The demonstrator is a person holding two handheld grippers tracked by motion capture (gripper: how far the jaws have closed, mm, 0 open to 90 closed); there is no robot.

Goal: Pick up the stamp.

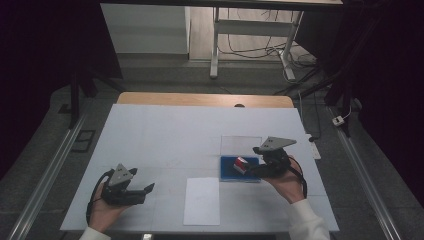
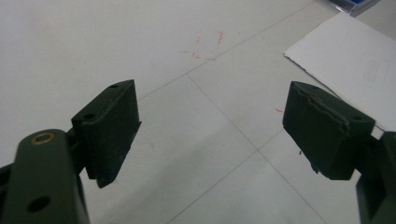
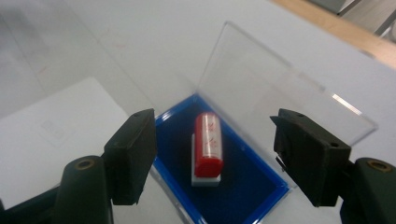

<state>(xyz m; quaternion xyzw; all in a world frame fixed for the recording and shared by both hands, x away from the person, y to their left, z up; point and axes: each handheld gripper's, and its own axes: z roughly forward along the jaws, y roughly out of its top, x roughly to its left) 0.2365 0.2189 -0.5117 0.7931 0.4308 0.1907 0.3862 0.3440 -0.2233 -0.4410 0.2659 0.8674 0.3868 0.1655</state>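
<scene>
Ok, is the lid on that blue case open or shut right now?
Open. In the right gripper view the clear lid is swung back from the blue case, leaving the red stamp inside uncovered between the spread right tongs.

left tool [image 2: 210, 135] jaws wide apart, white table [image 2: 116, 42], paper sheet [image 2: 355, 65]

At lower left of the high view, the left gripper [image 1: 149, 189] is matte black, topped by a grey three-cornered plate, with a black cable looping behind it. At right of centre, the right gripper [image 1: 250, 167] matches it. Each blocky black jaw shows small screw holes and a brass-ringed pivot. White sleeves cover both wrists at the bottom edge.
</scene>
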